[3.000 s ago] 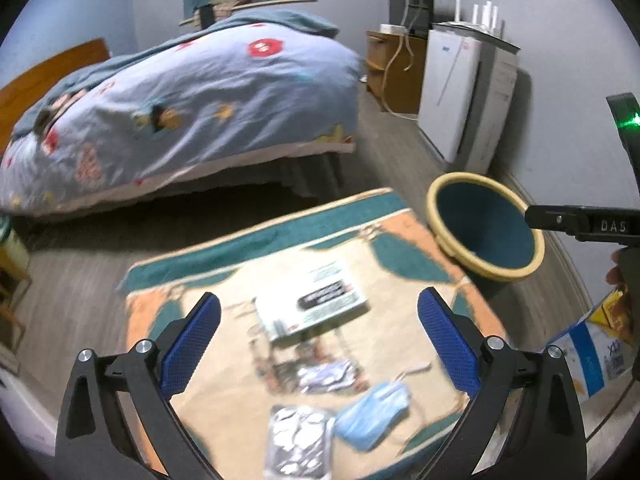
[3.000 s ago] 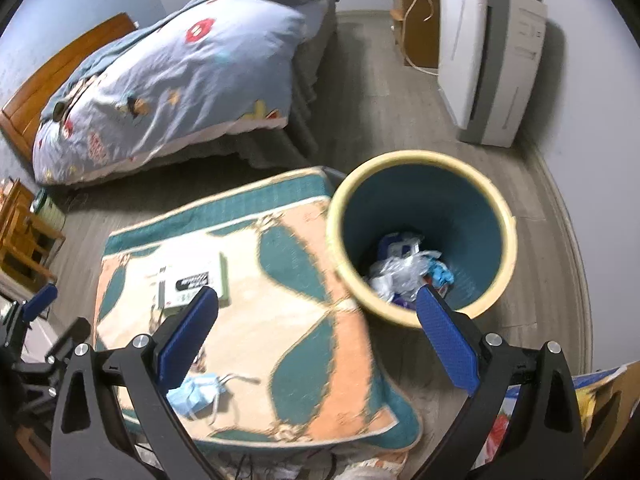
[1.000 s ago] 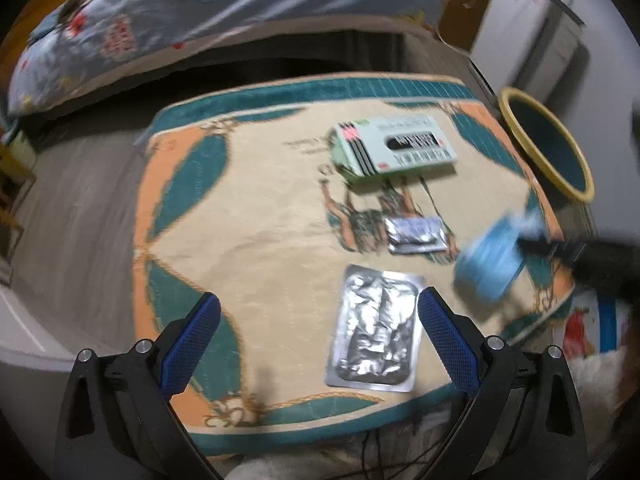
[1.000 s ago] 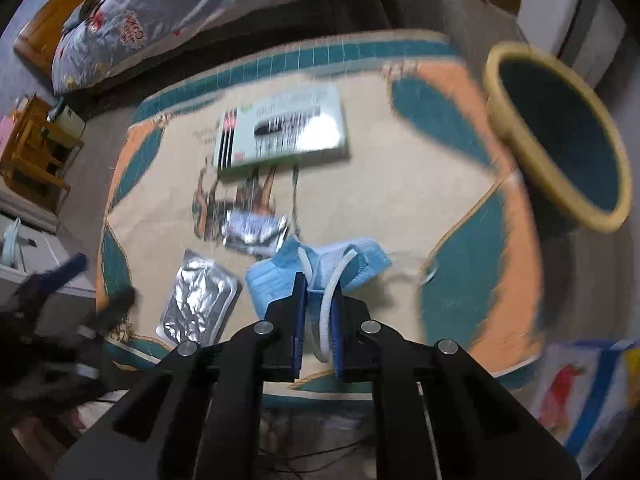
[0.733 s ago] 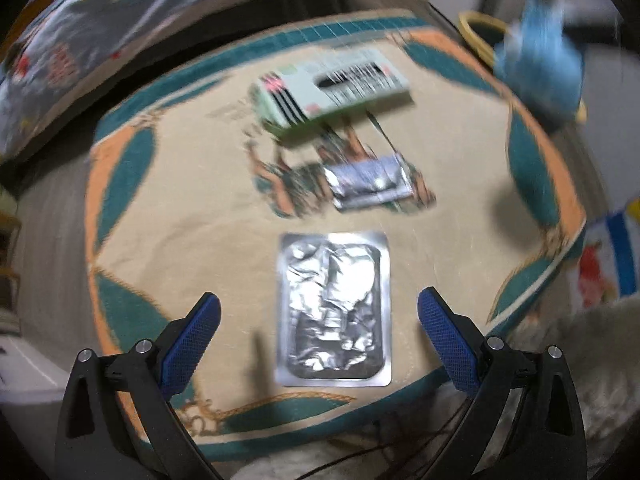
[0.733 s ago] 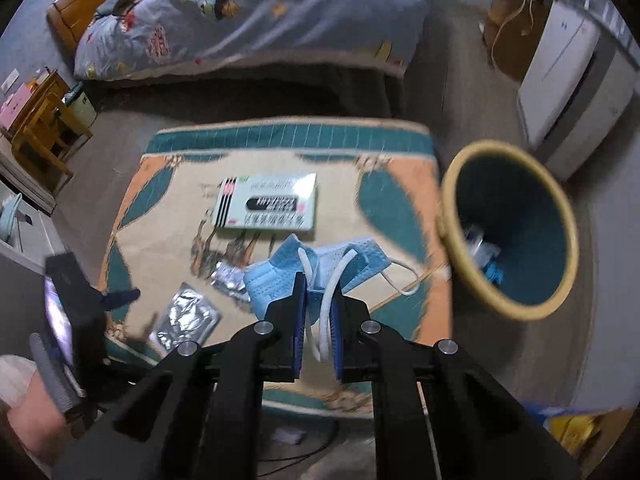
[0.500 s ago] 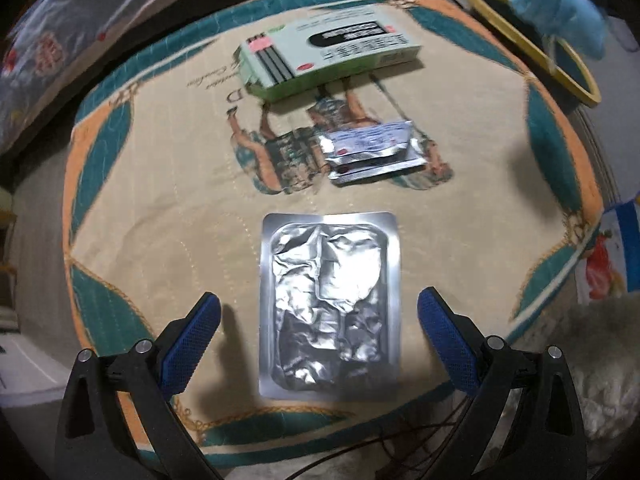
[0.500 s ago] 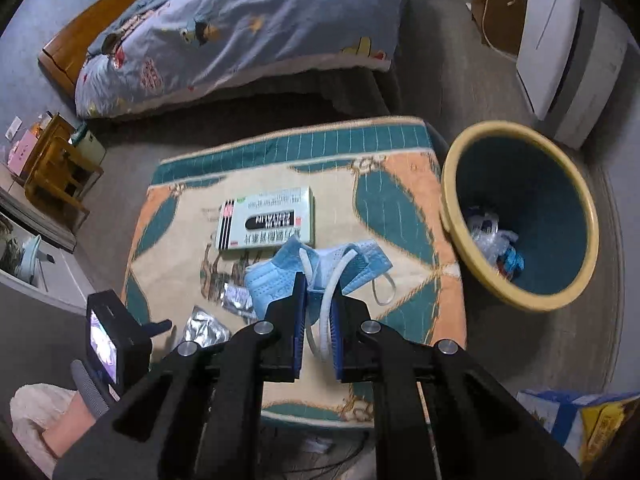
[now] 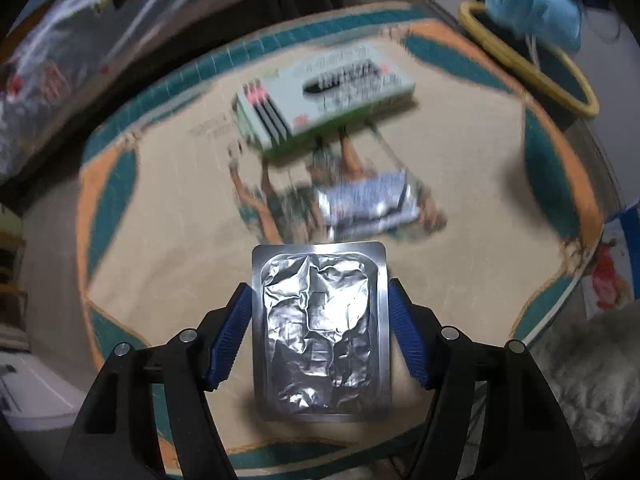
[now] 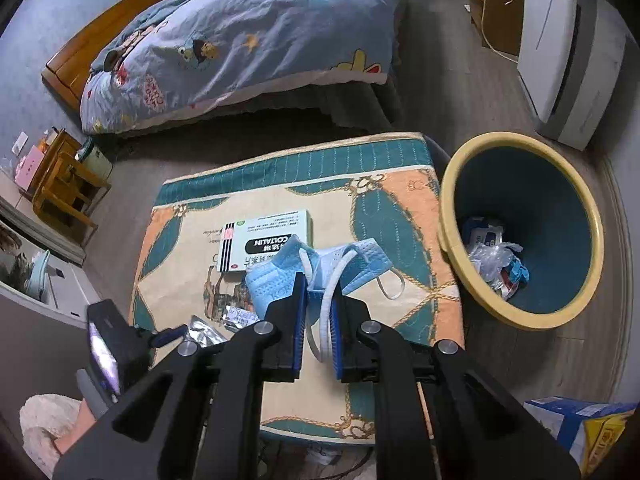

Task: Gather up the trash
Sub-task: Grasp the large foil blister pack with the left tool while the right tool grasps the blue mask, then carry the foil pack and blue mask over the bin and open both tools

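Risk first: our right claw (image 10: 318, 304) pinches the blue face mask (image 10: 320, 266) only by a fold and an ear loop, so we judge it could slip out, or the dangling loop could snag the yellow rim of the trash bin (image 10: 448, 224) at right of frame. Mask hangs above the bench (image 10: 408, 208), short of the bin. Our left claw (image 9: 320, 332) is half closed around the foil blister pack (image 9: 320, 328), pads just beside its long edges; we cannot tell if they touch. A thin flat sheet may buckle or skid on the cloth. Medicine box (image 9: 324, 92) and small foil packet (image 9: 370, 204) lie further up, clear of both claws. Left view is blurred.
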`<act>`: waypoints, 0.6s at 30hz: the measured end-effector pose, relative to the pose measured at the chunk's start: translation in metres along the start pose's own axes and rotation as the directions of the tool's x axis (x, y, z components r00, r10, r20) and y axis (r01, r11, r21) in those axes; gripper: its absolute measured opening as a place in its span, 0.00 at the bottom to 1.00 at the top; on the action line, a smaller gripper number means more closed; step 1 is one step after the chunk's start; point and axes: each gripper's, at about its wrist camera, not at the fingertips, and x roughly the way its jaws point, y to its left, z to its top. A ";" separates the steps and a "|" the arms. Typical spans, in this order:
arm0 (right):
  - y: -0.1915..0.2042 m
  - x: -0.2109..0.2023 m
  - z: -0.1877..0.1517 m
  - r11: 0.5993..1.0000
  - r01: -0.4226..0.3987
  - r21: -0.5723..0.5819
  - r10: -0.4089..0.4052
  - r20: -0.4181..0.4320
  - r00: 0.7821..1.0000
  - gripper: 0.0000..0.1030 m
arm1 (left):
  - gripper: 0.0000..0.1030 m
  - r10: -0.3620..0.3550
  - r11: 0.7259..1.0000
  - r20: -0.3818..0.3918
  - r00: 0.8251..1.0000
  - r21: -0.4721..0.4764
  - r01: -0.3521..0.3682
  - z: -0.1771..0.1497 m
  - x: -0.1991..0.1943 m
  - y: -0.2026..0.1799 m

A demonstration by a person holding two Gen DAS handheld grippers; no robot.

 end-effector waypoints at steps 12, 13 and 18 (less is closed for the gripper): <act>-0.057 -0.037 0.017 0.993 0.045 0.111 -0.058 0.119 0.991 0.10 | 0.67 -0.131 0.990 0.283 0.950 0.079 0.113 0.095 -0.108 -0.030; -0.066 -0.038 0.017 0.991 0.056 0.123 -0.071 0.119 0.990 0.10 | 0.67 -0.140 0.989 0.296 0.945 0.084 0.120 0.103 -0.113 -0.031; -0.103 -0.036 0.016 0.978 0.097 0.186 -0.116 0.097 0.988 0.10 | 0.67 -0.146 0.980 0.345 0.927 0.177 0.089 0.141 -0.126 -0.053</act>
